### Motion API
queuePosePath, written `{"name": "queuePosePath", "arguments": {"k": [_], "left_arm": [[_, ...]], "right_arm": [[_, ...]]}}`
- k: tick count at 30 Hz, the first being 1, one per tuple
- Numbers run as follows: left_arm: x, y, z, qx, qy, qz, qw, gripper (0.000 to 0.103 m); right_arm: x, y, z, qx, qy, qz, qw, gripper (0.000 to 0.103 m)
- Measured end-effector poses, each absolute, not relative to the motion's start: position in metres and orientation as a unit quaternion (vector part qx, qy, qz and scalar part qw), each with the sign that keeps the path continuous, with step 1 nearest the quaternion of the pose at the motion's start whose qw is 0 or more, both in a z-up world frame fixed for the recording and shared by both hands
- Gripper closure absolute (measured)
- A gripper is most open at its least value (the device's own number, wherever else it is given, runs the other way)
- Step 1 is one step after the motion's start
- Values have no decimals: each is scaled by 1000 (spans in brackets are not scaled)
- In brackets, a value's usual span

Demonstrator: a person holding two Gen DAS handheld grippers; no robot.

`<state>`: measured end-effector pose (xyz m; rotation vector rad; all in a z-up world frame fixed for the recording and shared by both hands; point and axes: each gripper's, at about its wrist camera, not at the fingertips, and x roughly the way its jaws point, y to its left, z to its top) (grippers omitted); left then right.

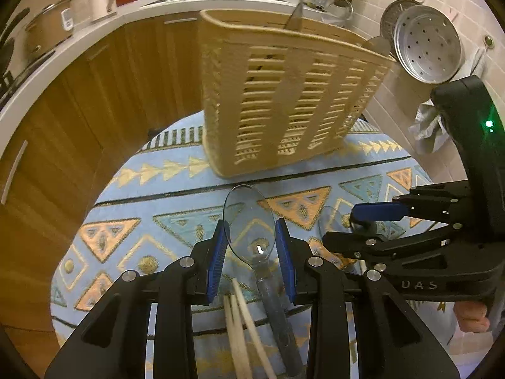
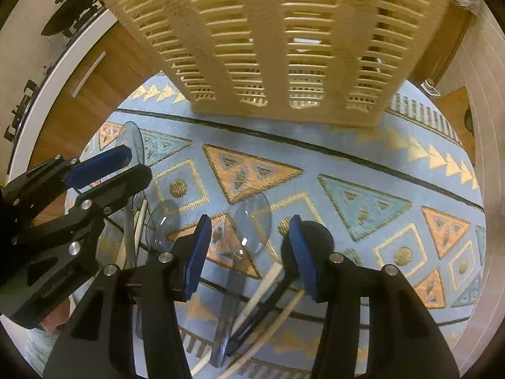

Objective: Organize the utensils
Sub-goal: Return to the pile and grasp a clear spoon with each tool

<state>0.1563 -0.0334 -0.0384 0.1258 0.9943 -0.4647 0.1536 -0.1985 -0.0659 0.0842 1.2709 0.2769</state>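
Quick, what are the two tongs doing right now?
Left tongs: closed on the bowl of a clear plastic spoon.
Right tongs: open, nothing gripped; another clear spoon lies between the fingers, pads not touching it.

Both wrist cameras look steeply down, close over the patterned desk [image 1: 164, 170], sharing the slatted cream utensil basket [image 1: 284, 104] ahead.

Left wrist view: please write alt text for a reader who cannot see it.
The left gripper holds a clear plastic spoon between its blue fingers above a patterned blue tablecloth. A beige slotted utensil basket stands behind it, and the right gripper reaches in from the right.
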Motion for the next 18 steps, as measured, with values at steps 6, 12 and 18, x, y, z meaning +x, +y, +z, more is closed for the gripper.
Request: {"name": "queuePosePath", "arguments": {"k": [6,12,18], "left_arm": [[153,-40,-45,57,472,-223,851,74],[152,-40,-42,45,461,-226,857,74],[142,-30,-28,25,435,-227,871,74]], "right_arm": [[155,-184,-75,9,600,114,791,56],[149,-165,-75,-45,590,99,800,73],[130,-191,-58,-16,556,128,821,73]]}}
